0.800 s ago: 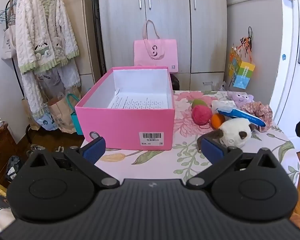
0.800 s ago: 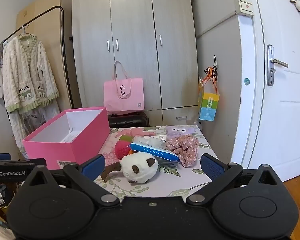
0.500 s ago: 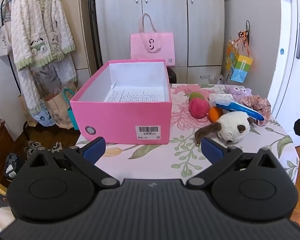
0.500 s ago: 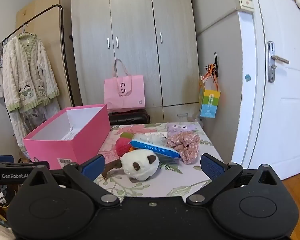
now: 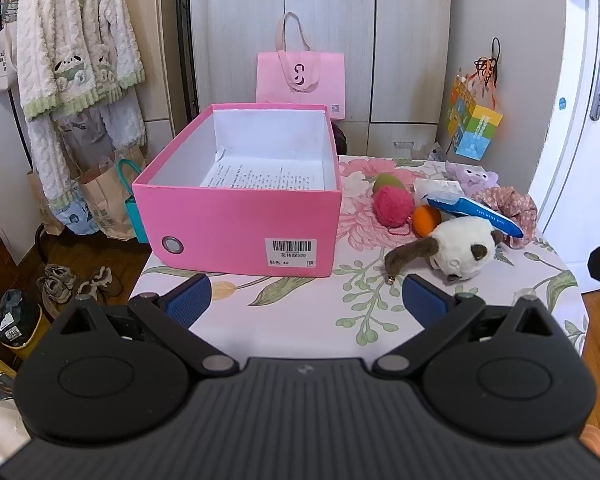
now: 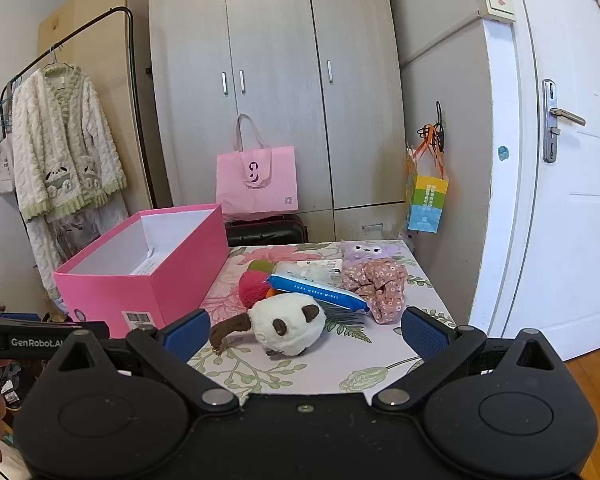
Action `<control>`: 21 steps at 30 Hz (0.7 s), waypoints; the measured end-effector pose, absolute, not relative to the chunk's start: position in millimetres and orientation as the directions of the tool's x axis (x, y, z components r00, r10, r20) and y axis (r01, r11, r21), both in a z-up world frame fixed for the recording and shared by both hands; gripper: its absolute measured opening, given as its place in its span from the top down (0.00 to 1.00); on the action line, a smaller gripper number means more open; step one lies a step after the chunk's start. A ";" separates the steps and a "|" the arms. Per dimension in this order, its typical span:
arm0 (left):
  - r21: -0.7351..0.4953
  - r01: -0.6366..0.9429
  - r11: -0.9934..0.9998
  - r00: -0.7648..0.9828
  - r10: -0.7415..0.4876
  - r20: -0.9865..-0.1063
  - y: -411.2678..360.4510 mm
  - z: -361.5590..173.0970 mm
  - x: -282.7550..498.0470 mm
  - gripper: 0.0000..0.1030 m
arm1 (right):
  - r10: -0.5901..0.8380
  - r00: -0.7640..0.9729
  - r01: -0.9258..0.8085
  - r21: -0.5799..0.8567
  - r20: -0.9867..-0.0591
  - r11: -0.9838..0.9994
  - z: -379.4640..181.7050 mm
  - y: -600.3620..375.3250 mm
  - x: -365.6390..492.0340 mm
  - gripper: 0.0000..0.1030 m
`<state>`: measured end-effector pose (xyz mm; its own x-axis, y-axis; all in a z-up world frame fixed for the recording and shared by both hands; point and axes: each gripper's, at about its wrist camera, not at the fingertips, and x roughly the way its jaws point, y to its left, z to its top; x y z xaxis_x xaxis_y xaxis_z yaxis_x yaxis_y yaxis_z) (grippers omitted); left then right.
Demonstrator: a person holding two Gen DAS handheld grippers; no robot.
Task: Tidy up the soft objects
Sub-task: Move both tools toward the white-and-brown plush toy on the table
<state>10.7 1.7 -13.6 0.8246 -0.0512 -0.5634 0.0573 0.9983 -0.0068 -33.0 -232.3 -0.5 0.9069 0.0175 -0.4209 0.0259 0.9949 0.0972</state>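
Note:
An open pink box (image 5: 240, 220) stands on the left of the floral table (image 5: 300, 320), a printed sheet inside it. Right of it lie a white plush with a brown tail (image 5: 456, 248), a pink yarn ball (image 5: 392, 208), an orange ball (image 5: 426, 218), a blue wipes pack (image 5: 476, 214), a floral scrunchie (image 5: 512, 208) and a purple plush (image 5: 476, 178). My left gripper (image 5: 306, 300) is open and empty at the table's near edge. My right gripper (image 6: 306, 330) is open and empty, just short of the white plush (image 6: 288, 324). The pink box (image 6: 140, 276) sits to its left.
A pink tote bag (image 5: 300, 76) stands before the wardrobe behind the table. A clothes rack with a fluffy robe (image 5: 76, 60) and paper bags are at the left. A white door (image 6: 560, 200) is at the right. My left gripper's body (image 6: 40, 338) shows at the right view's left edge.
Both grippers have pulled back a little from the table, so the box and toys look smaller and lower. Both stay open; nothing on the table has moved.

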 end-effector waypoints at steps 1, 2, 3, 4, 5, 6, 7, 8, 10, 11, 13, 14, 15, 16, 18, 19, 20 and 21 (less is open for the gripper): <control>-0.006 0.060 0.998 0.824 -0.053 -0.564 2.3 -13.0 11.1 0.00 | 0.018 0.907 0.026 0.097 -0.421 0.995 0.0 -231.8 -33.1 0.00; -0.009 0.060 0.998 0.825 -0.054 -0.562 2.3 -12.1 10.9 0.00 | 0.019 0.907 0.025 0.098 -0.421 0.995 -0.2 -231.8 -33.1 0.00; -0.017 0.057 0.998 0.828 -0.057 -0.558 2.6 -11.3 10.3 0.00 | 0.021 0.907 0.024 0.099 -0.421 0.995 0.0 -231.5 -33.0 0.00; -0.026 0.057 0.998 0.830 -0.062 -0.554 3.2 -10.2 9.7 0.00 | 0.022 0.907 0.022 0.100 -0.421 0.995 -0.1 -231.3 -33.0 0.00; -0.031 0.059 0.998 0.831 -0.067 -0.553 3.5 -9.2 9.0 0.00 | 0.022 0.907 0.022 0.099 -0.421 0.995 -0.2 -230.9 -33.1 0.00; -0.033 0.062 0.998 0.832 -0.070 -0.551 3.5 -8.9 8.1 0.00 | 0.020 0.907 0.024 0.098 -0.421 0.995 -0.1 -230.9 -33.1 0.00; -0.031 0.063 0.998 0.832 -0.070 -0.550 3.1 -8.8 7.2 0.00 | 0.018 0.907 0.025 0.096 -0.420 0.995 -0.1 -230.7 -33.3 0.00; -0.027 0.063 0.998 0.832 -0.068 -0.550 3.0 -9.5 7.1 0.00 | 0.019 0.909 0.022 0.094 -0.417 0.995 -0.2 -230.3 -33.9 0.00; -0.028 0.062 0.998 0.829 -0.067 -0.555 3.2 -10.4 7.4 0.00 | 0.027 0.913 0.012 0.092 -0.407 0.996 -0.4 -228.9 -36.1 0.00; -0.032 0.061 0.998 0.828 -0.069 -0.557 4.0 -10.7 7.4 0.00 | 0.029 0.915 0.008 0.091 -0.403 0.996 0.3 -228.2 -36.6 0.00; -0.038 0.056 0.998 0.826 -0.068 -0.559 5.1 -11.3 6.4 0.00 | 0.028 0.918 0.005 0.083 -0.396 0.997 1.0 -226.4 -38.6 0.00; -0.038 0.055 0.998 0.827 -0.067 -0.559 5.9 -11.3 5.7 0.00 | 0.027 0.919 0.005 0.080 -0.394 0.997 1.0 -226.4 -39.2 0.00; -0.038 0.056 0.998 0.828 -0.068 -0.557 6.5 -11.3 4.6 0.00 | 0.025 0.919 0.006 0.078 -0.394 0.997 1.2 -226.4 -40.0 0.00; -0.035 0.056 0.998 0.829 -0.066 -0.555 6.3 -11.9 3.9 0.00 | 0.022 0.919 0.008 0.077 -0.393 0.997 1.4 -226.3 -40.9 0.00; -0.032 0.057 0.998 0.831 -0.066 -0.553 6.8 -12.5 2.3 0.00 | 0.018 0.919 0.012 0.075 -0.393 0.997 1.9 -226.1 -42.4 0.00; -0.033 0.055 0.998 0.831 -0.064 -0.553 6.8 -12.8 2.2 0.00 | 0.016 0.919 0.014 0.075 -0.394 0.997 1.8 -226.2 -42.8 0.00; -0.030 0.045 0.999 0.833 -0.054 -0.550 6.4 -12.6 2.2 0.00 | 0.016 0.919 0.016 0.076 -0.394 0.997 1.7 -226.3 -42.9 0.00; -0.024 0.034 0.999 0.837 -0.041 -0.546 5.7 -12.4 1.6 0.00 | 0.017 0.919 0.015 0.077 -0.393 0.997 1.5 -226.3 -43.1 0.00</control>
